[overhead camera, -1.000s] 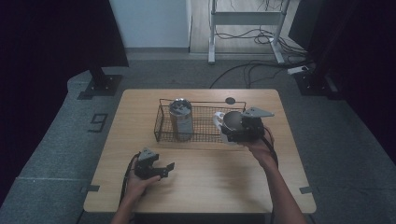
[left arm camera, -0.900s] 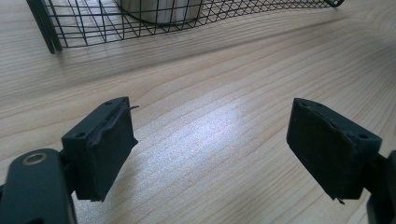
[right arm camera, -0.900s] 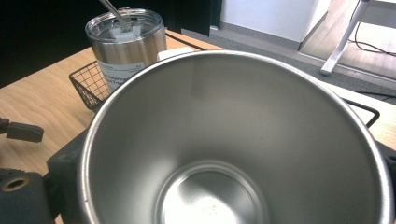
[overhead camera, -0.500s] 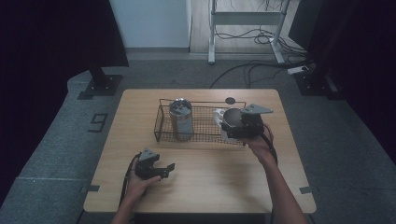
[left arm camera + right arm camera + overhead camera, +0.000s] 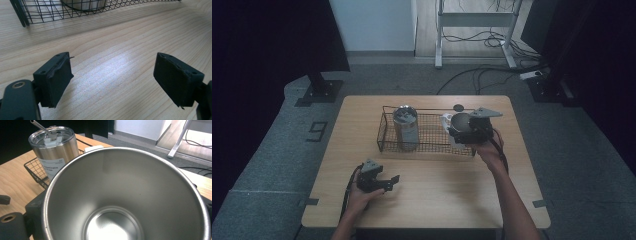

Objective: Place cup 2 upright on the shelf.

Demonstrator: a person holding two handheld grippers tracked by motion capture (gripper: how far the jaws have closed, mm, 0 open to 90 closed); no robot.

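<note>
Looking down, the right gripper point(image 5: 462, 131) holds a steel cup point(image 5: 460, 121) over the wire basket's point(image 5: 384, 131) right end. Left gripper point(image 5: 113, 81): jaws wide apart, resting, holding nothing. Right gripper view: jaws pinch the open cup beside the lidded tumbler point(image 5: 55, 147).

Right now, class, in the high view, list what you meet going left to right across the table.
Left gripper → lidded tumbler in the wire basket → open steel cup → right gripper, which holds that cup.
</note>
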